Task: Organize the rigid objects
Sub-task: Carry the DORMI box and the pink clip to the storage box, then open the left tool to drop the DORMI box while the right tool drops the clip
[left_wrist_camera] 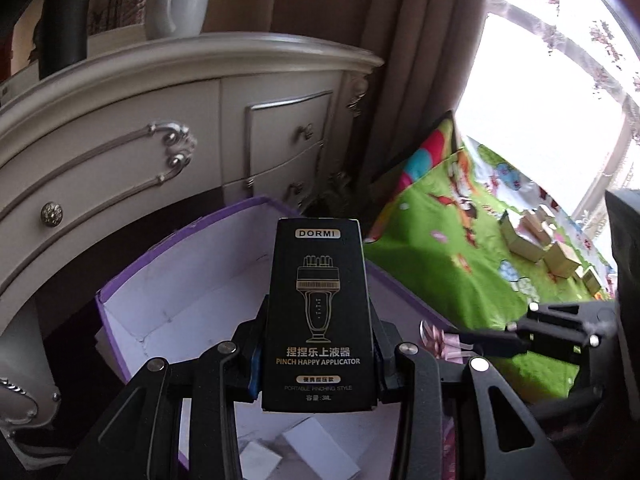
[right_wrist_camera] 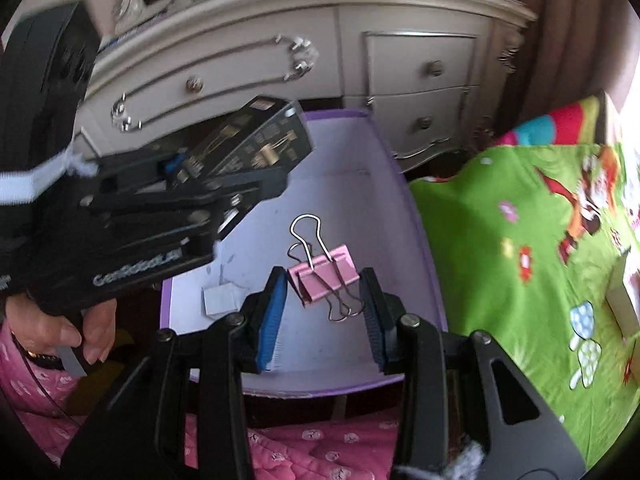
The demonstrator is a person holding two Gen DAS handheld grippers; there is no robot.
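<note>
Where lettering can be read, "DORMI" across the top of the black carton (left_wrist_camera: 318, 316), then Chinese characters, "PINCH HAPPY APPLICATOR", "PORTABLE PINCHING STYLE" and a capacity line too small to make out. "GenRobot.AI", partly legible, on the left tool (right_wrist_camera: 224, 160) as seen from the right wrist.

Left tool (left_wrist_camera: 318, 356) pinched on the carton's lower half, blue pads against both narrow sides. Carton upright in the left wrist view, long axis along the fingers, DORMI end farthest from the tool, hanging above the purple box (left_wrist_camera: 120, 320).

Right tool (right_wrist_camera: 326, 312) spread a little wider than the pink binder clip (right_wrist_camera: 324, 272), which sits between the blue pads; whether either pad touches it, cannot tell. Clip over the purple box (right_wrist_camera: 424, 240), one wire handle pointing toward the box's far wall, the other folded back toward the tool.

Small white boxes (left_wrist_camera: 316, 444) on the purple box's floor. Green mat (right_wrist_camera: 520, 260) to the right of the purple box, cream dresser (left_wrist_camera: 160, 120) behind it, white mug (left_wrist_camera: 180, 8) on top.
</note>
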